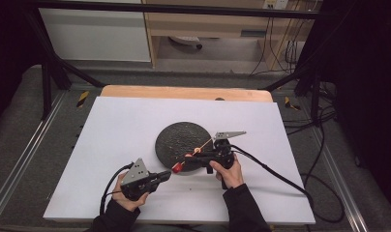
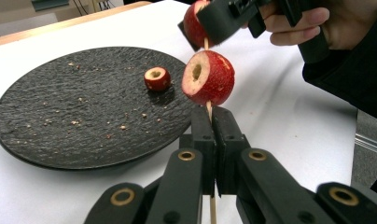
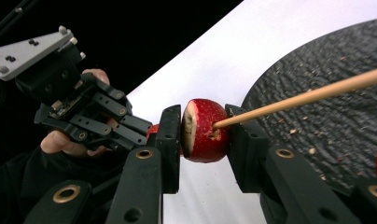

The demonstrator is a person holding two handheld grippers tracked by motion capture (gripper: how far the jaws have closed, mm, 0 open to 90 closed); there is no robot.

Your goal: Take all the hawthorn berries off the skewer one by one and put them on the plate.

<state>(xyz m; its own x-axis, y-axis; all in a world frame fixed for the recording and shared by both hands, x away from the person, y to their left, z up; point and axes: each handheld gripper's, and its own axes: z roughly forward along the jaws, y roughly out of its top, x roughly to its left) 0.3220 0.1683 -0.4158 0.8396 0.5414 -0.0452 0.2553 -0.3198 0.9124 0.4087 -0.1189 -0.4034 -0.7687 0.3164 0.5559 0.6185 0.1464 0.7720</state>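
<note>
Two tools clamped: left (image 2: 213, 122) on skewer (image 3: 298, 99), right (image 3: 203, 130) on fruit (image 3: 203, 131) (skewer's tip hidden)

White table sheet (image 1: 121, 145), wooden edge (image 1: 184, 92), desk (image 1: 208, 24) behind.

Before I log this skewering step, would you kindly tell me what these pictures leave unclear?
- Skewer lower end: left gripper view, hidden between the shut left hand-held gripper jaws.
- Second fruit piece: left gripper view, cut by the top edge, covered by the right hand-held gripper.
- Skewer's far tip: right gripper view, cut by the right edge.
- Crumbs on the plate: high view, too small.
</note>
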